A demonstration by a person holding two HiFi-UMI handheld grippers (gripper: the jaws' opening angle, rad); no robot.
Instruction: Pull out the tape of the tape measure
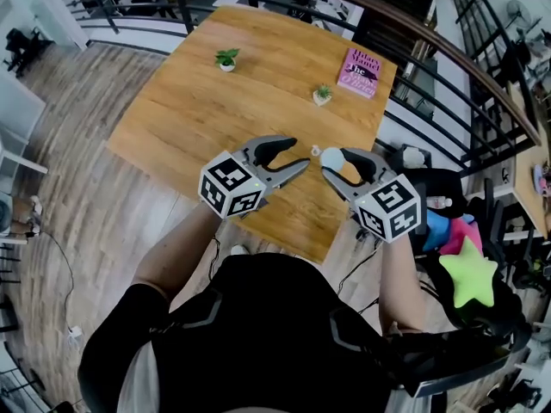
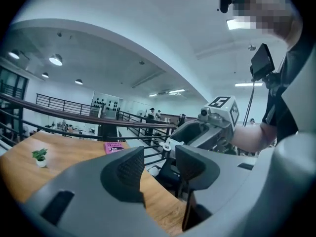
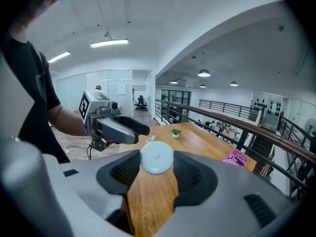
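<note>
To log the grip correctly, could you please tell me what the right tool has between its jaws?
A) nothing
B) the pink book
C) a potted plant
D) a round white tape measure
D: in the right gripper view the round white tape measure sits pinched between the pads of the right tool, while the pink book and a potted plant stand apart behind it.

Round white tape measure (image 3: 157, 157), clamped in right tongs (image 3: 156, 166), small ring tab (image 3: 150, 139) just beside case
</note>
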